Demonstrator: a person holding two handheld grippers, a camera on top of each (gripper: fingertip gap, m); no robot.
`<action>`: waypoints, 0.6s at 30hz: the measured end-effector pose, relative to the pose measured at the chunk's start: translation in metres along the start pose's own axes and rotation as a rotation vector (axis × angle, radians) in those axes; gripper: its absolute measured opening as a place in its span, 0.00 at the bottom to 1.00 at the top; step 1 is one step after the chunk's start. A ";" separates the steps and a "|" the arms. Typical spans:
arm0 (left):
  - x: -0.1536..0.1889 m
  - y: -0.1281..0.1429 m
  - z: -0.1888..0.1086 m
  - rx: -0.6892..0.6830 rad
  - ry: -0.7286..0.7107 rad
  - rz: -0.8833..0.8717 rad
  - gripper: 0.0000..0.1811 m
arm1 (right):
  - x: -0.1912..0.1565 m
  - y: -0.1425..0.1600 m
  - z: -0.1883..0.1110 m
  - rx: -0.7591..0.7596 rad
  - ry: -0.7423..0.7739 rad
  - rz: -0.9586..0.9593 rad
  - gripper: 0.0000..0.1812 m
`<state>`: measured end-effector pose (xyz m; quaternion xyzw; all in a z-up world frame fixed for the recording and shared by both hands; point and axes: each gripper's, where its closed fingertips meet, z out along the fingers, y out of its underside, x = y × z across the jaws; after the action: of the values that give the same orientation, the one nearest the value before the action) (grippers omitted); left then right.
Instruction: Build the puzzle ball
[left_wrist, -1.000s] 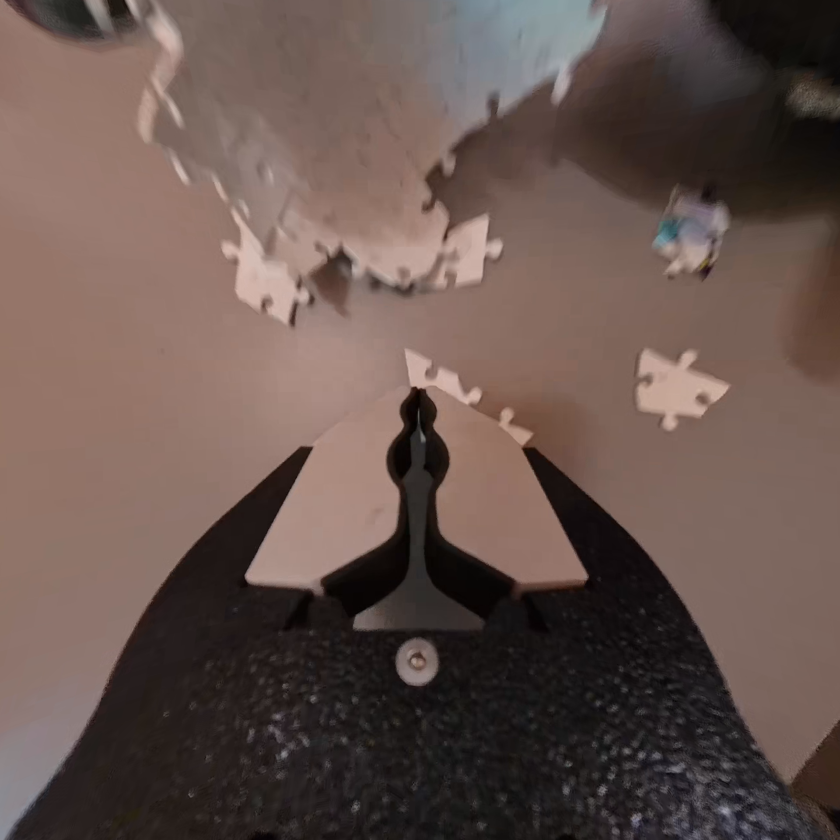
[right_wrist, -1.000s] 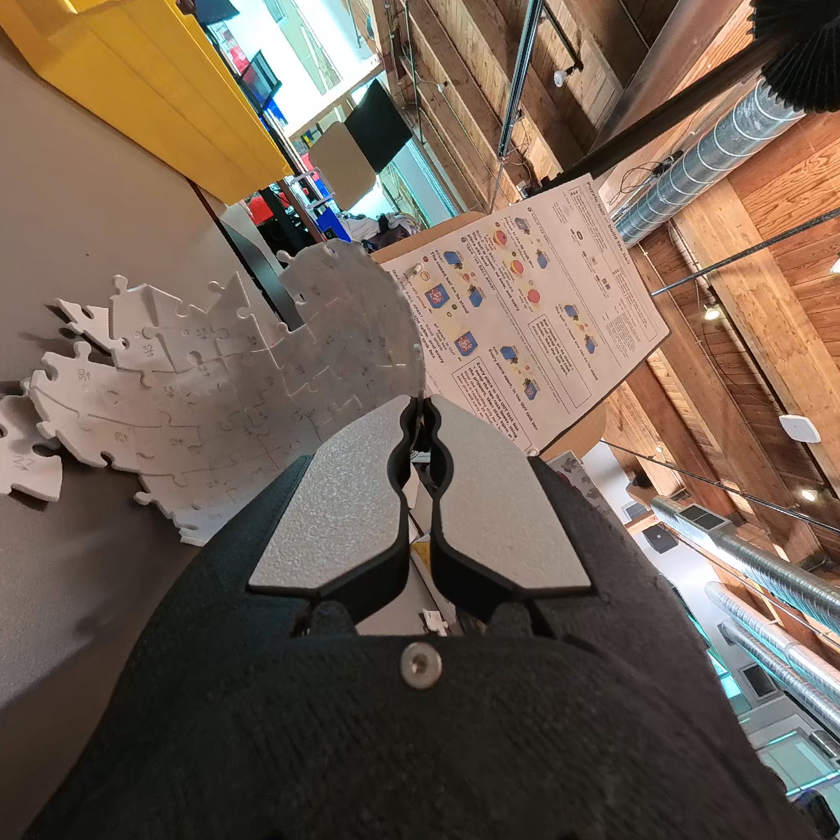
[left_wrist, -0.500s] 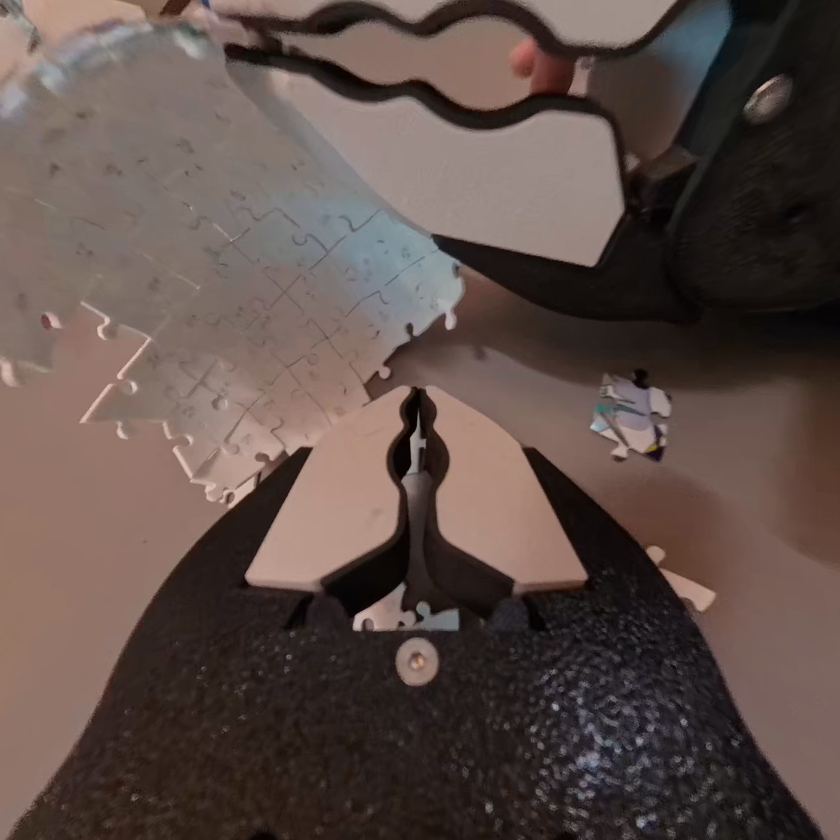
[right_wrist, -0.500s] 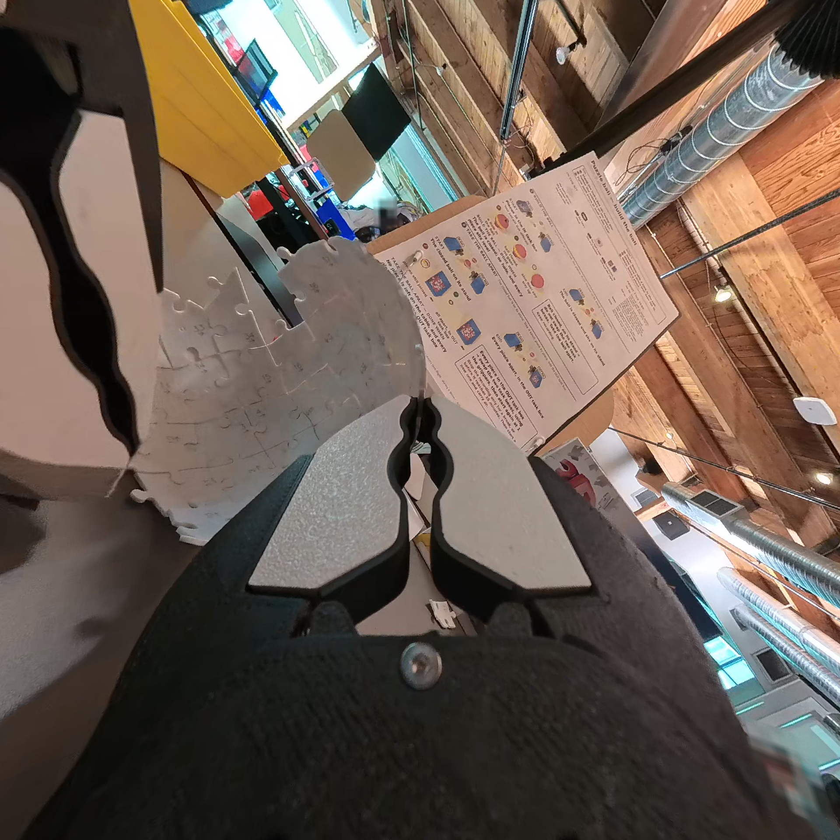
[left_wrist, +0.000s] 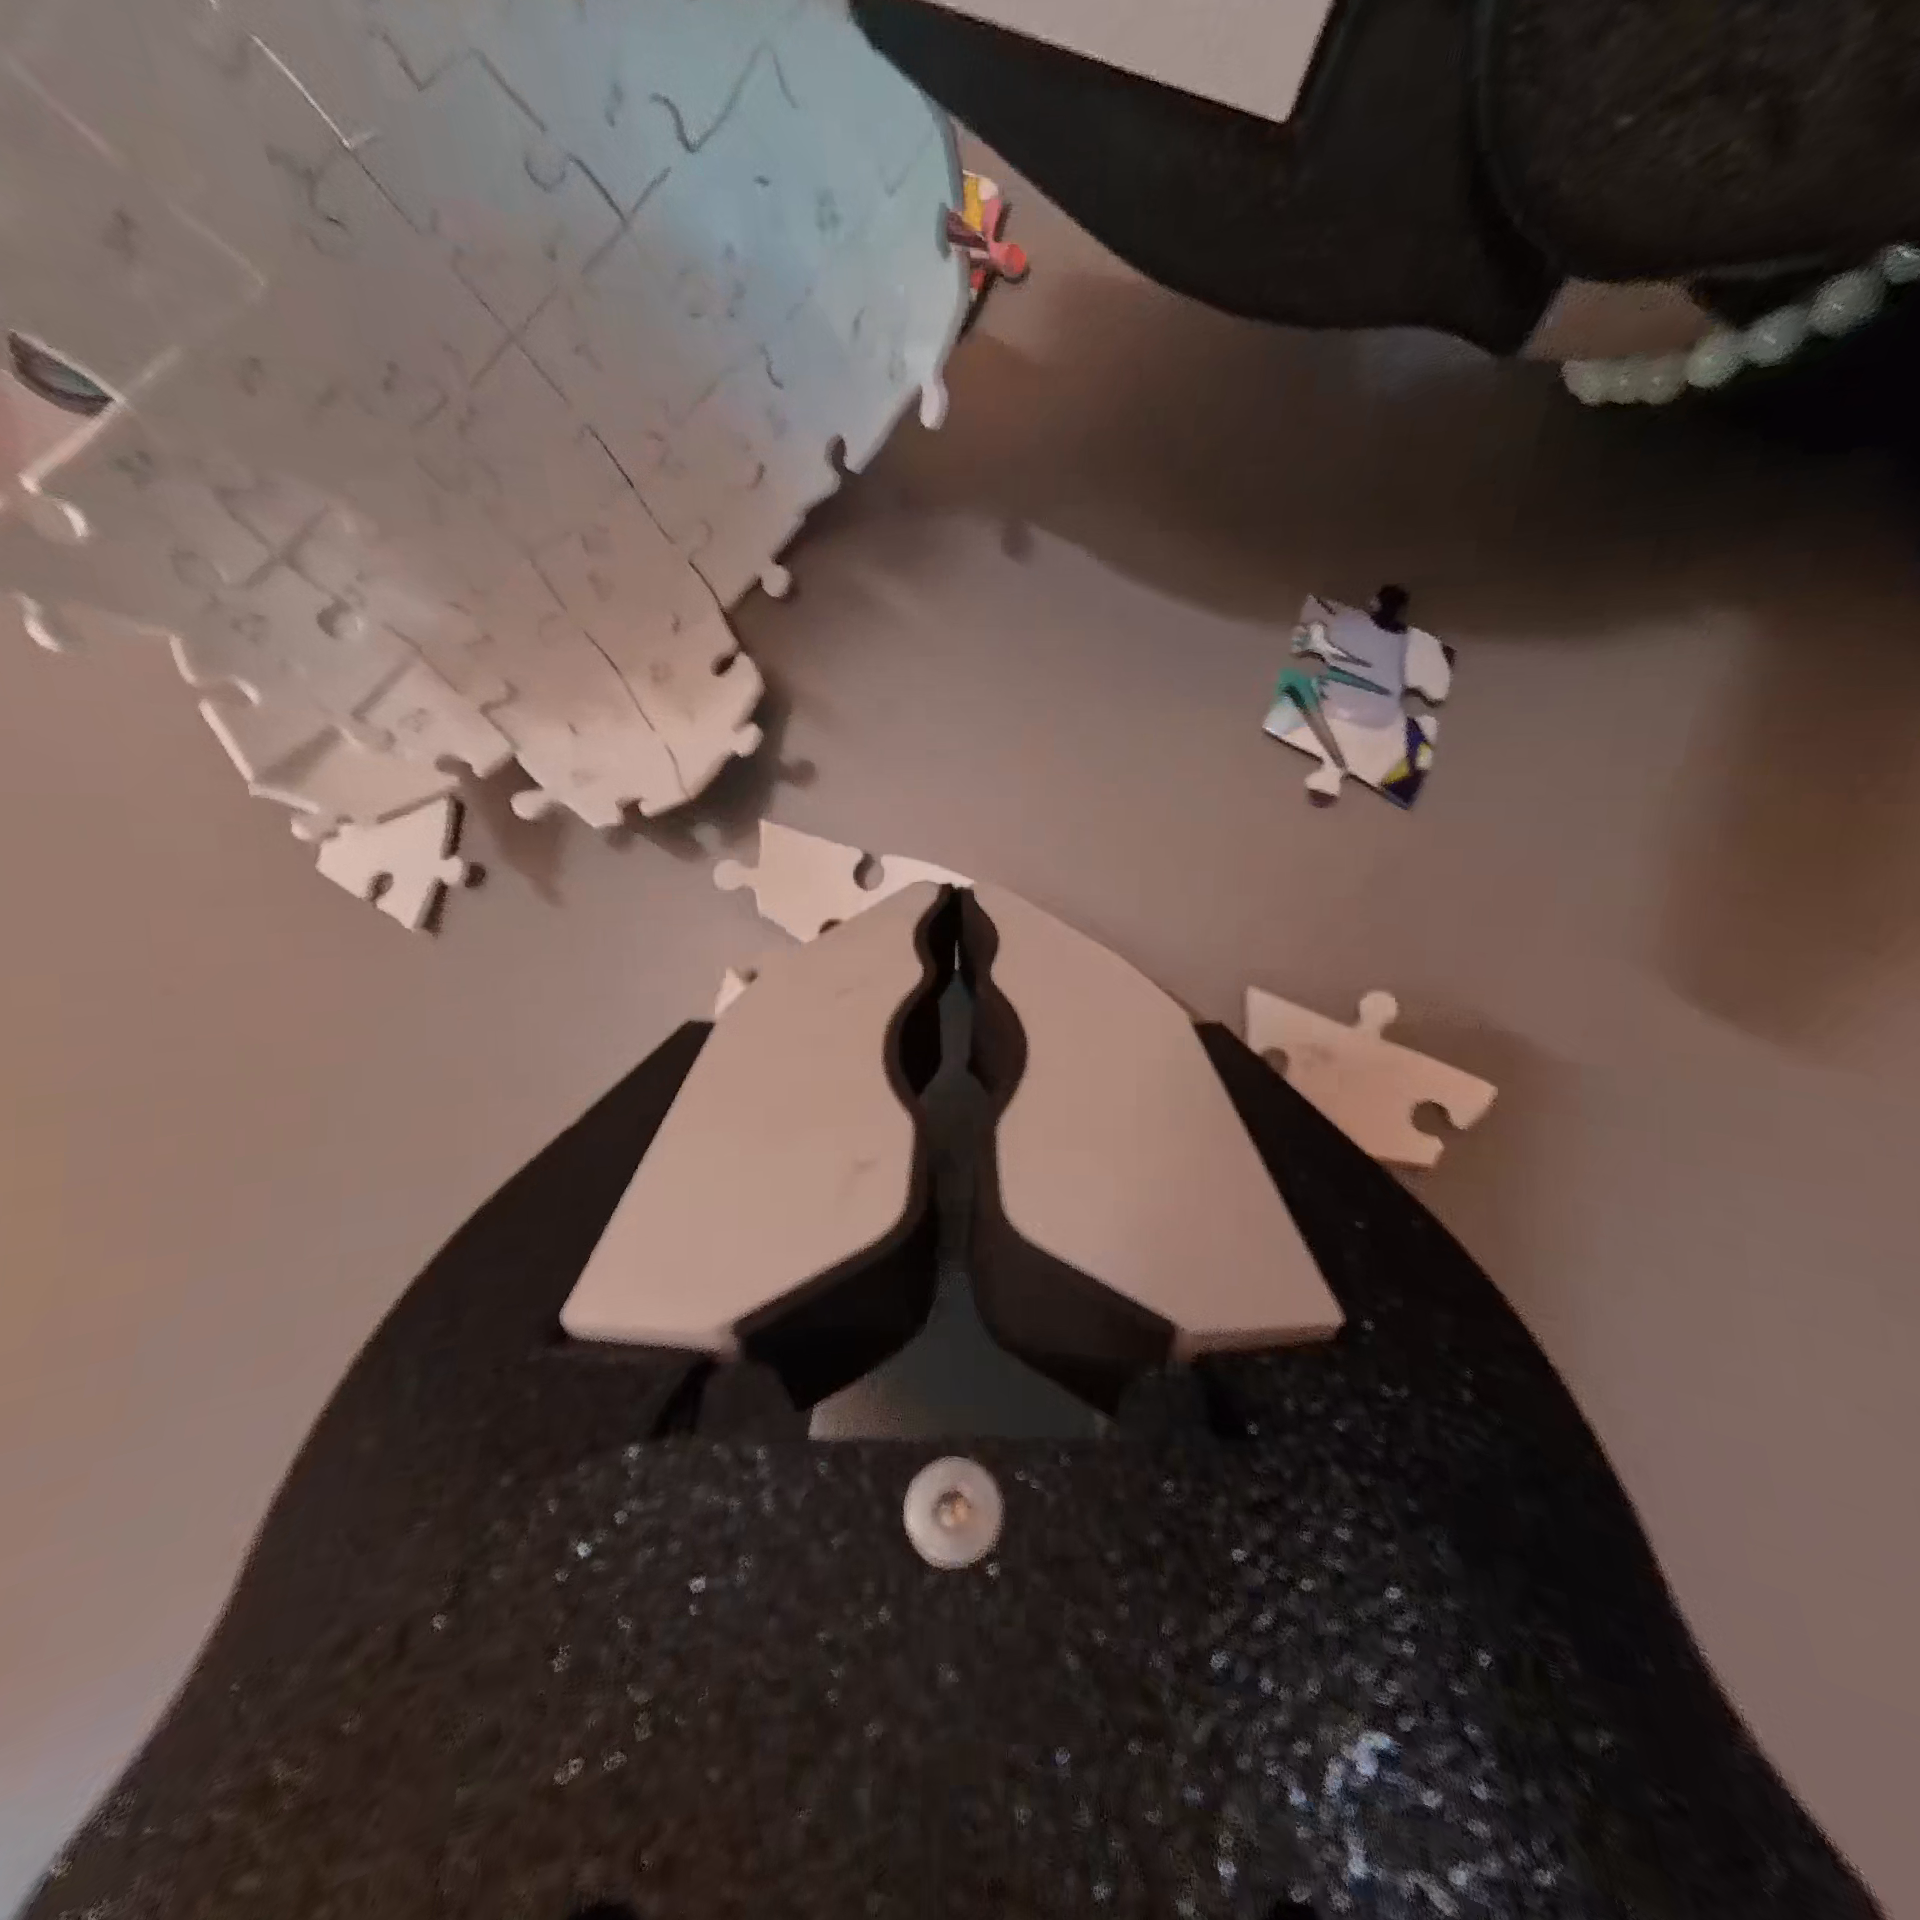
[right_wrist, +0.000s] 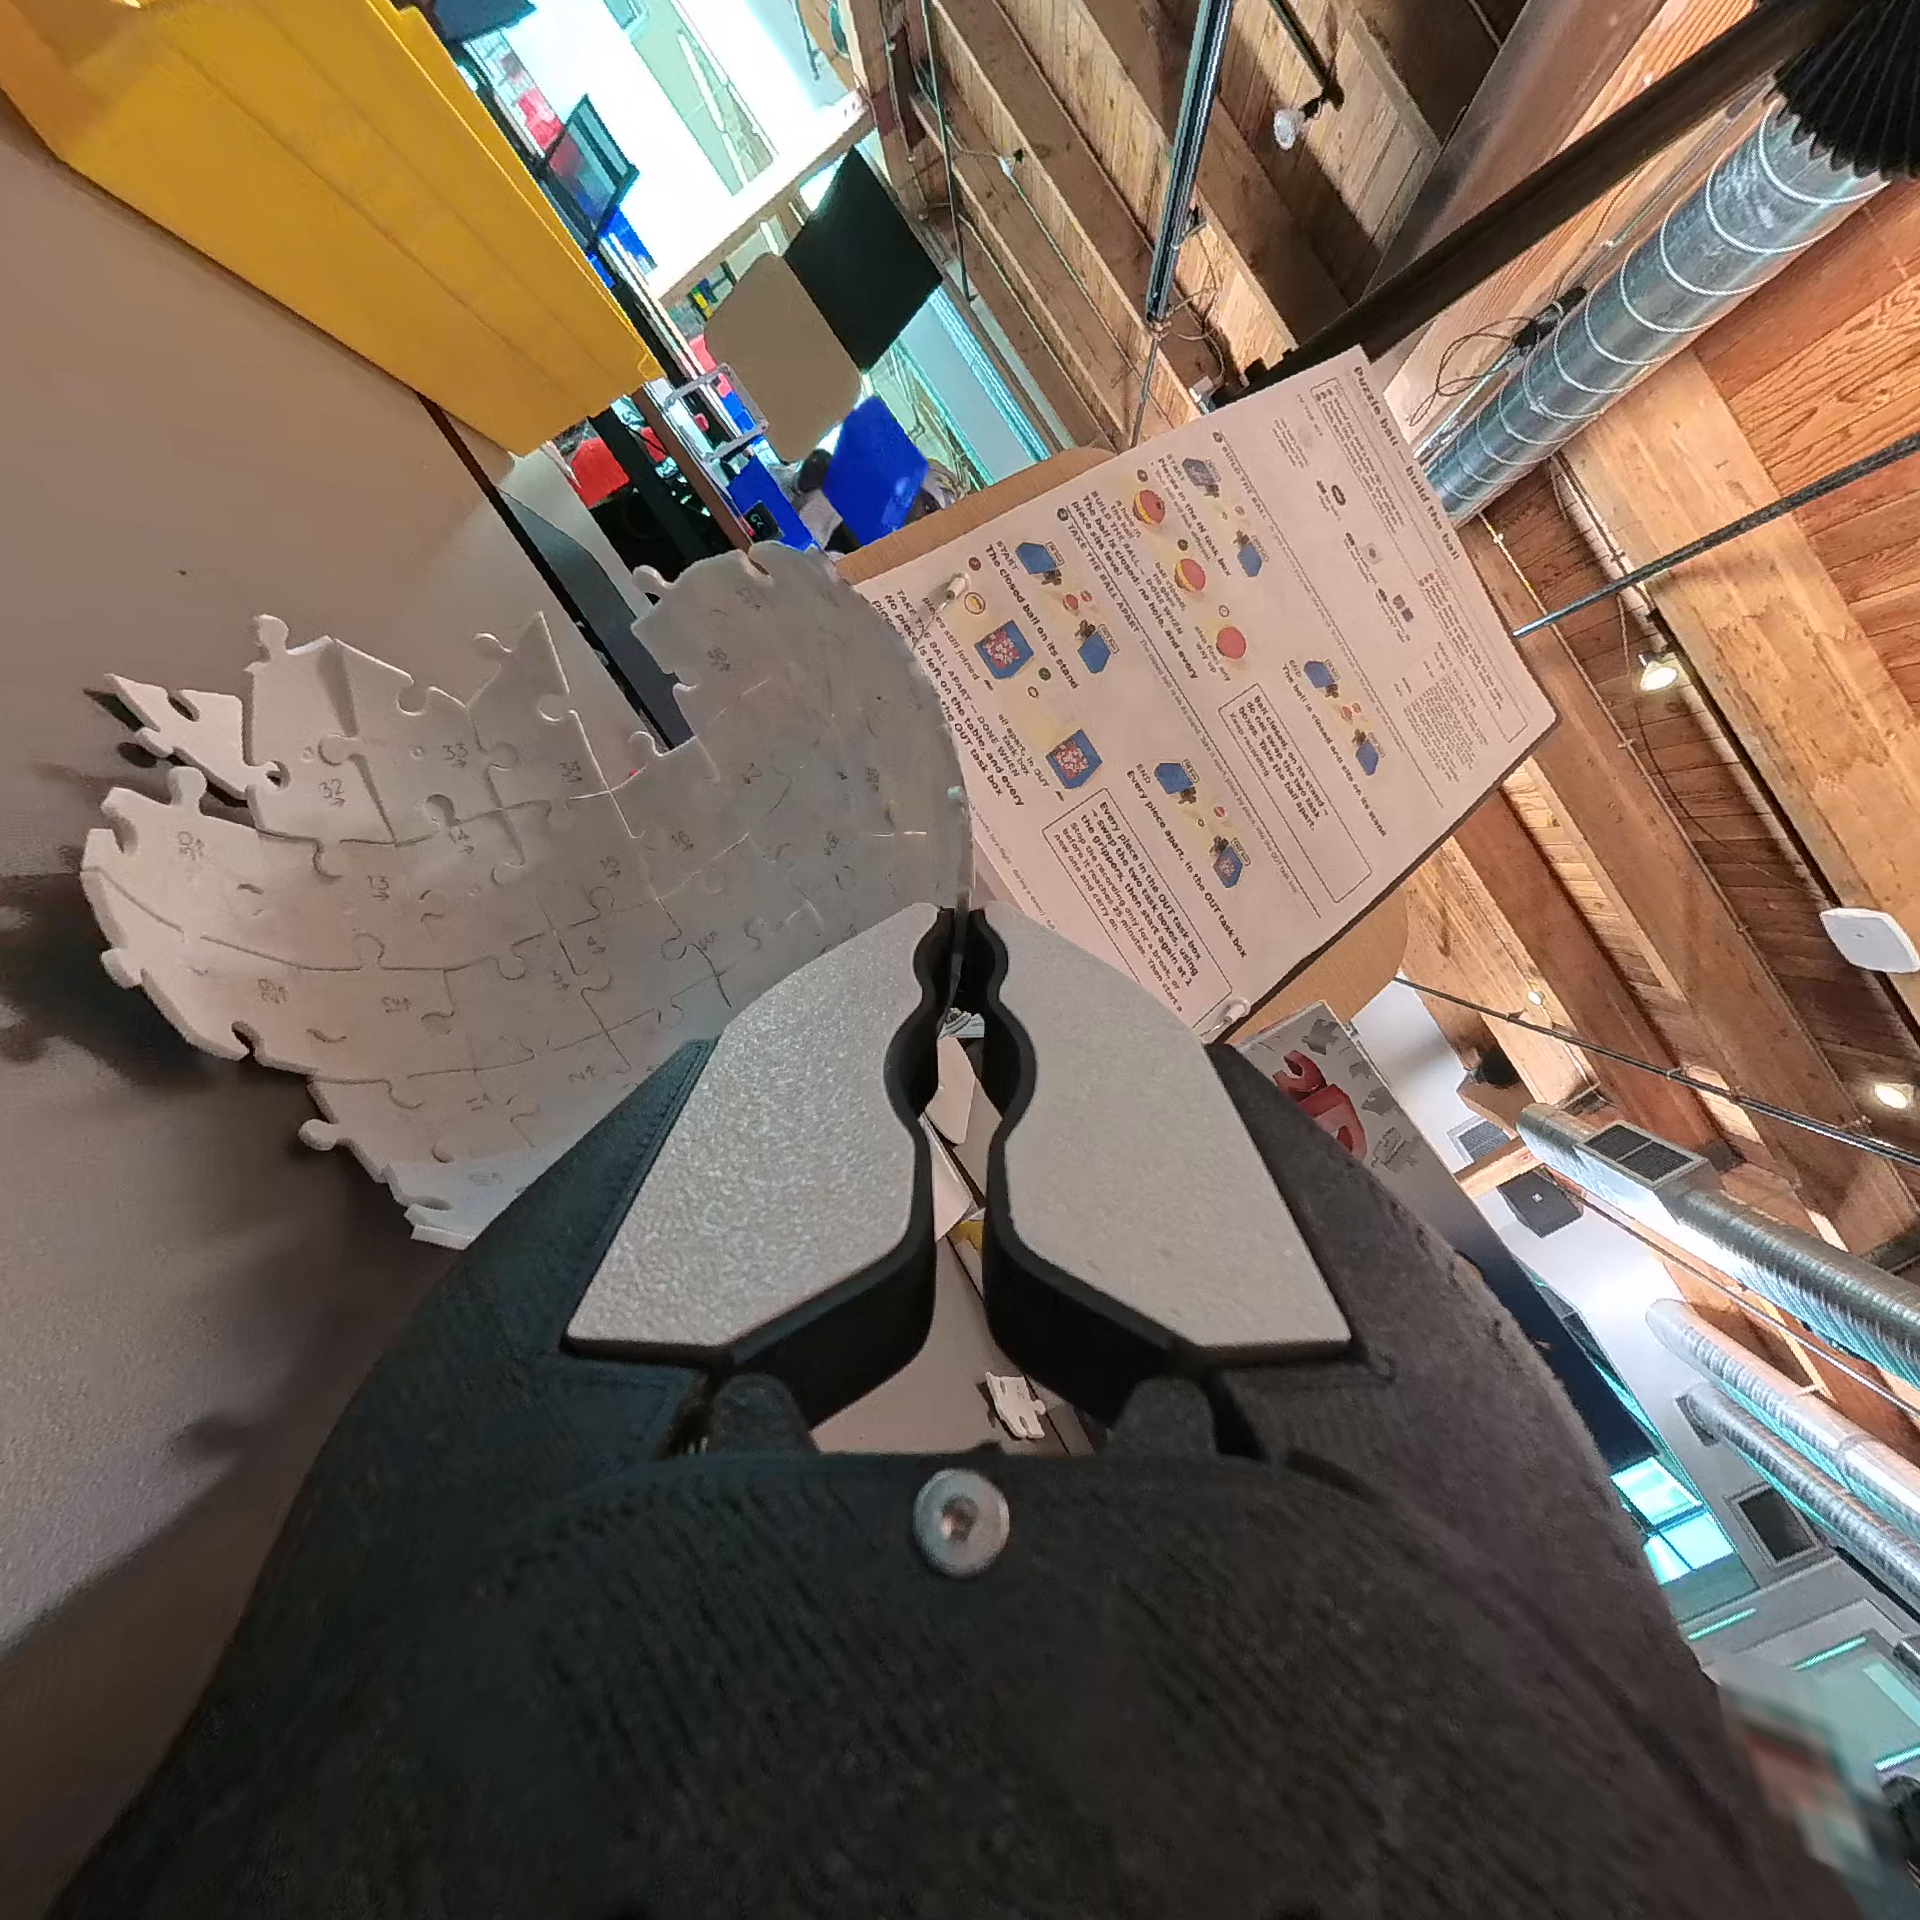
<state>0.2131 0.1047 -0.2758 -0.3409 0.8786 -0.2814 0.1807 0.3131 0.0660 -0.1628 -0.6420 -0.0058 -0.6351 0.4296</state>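
Left view was soft with blur. My left gripper (left_wrist: 958, 914) was clenched, and I could not make out anything between its tips. The half-built puzzle ball (left_wrist: 499, 416) ran off the frame's upper left, white inside faces showing, its low edge on the grey table (left_wrist: 1039, 644). Loose white pieces (left_wrist: 1361, 1081) lay beside my fingers; one printed piece (left_wrist: 1356, 696) sat farther off. My right gripper (right_wrist: 961, 920) pinched the ball's rim. Pieces bore small numbers. Behind: yellow bin (right_wrist: 312, 208), instruction sheet (right_wrist: 1195, 707), timber ceiling and ducts (right_wrist: 1662, 260).
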 end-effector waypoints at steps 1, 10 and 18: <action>0.002 0.002 -0.002 0.000 0.007 -0.003 0.00 | 0.000 0.000 0.000 0.002 0.000 0.000 0.01; 0.010 -0.006 -0.034 0.142 0.106 -0.088 0.02 | 0.000 -0.002 0.000 0.006 0.001 -0.008 0.01; -0.057 0.040 -0.051 0.020 -0.044 -0.124 0.11 | -0.001 -0.002 0.000 0.010 -0.001 -0.006 0.01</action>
<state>0.2076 0.1880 -0.2536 -0.3987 0.8490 -0.2931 0.1854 0.3120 0.0680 -0.1618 -0.6399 -0.0111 -0.6361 0.4311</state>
